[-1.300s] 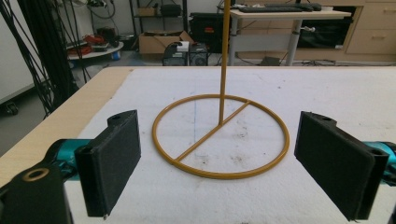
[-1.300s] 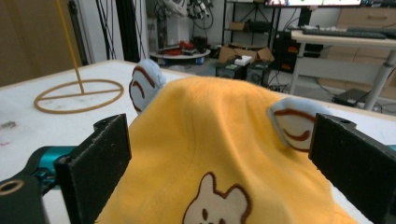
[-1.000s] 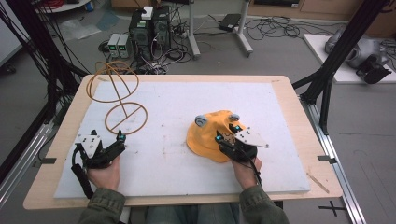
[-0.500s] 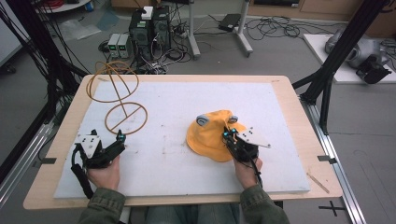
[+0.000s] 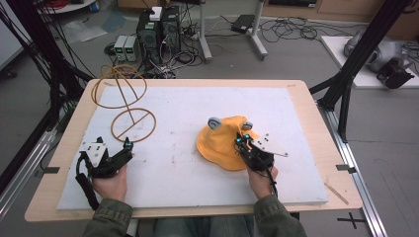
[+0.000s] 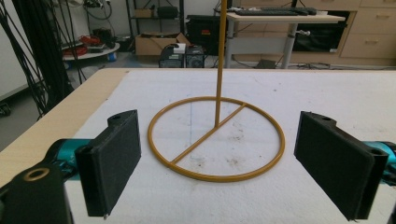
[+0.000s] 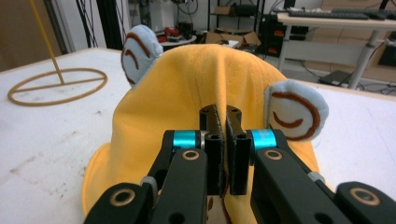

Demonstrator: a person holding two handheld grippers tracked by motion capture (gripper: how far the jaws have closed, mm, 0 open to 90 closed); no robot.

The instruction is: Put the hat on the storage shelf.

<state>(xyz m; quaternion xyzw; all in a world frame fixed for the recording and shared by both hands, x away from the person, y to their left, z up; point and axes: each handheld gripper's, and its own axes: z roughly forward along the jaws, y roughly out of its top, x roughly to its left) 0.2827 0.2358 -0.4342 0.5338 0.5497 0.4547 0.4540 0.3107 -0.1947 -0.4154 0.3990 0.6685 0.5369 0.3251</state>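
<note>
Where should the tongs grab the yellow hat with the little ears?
Probably the edge nearest the person, coming in low from that side. The right tongs are already shut on a fold of the hat there. The cloth is soft and bunches into a ridge that fits between the jaws, while the two round ears stay out of the way.

No legible text, labels, brands or numbers anywhere: nothing readable on either tool, the bench, or the gear on the floor beyond.
</note>
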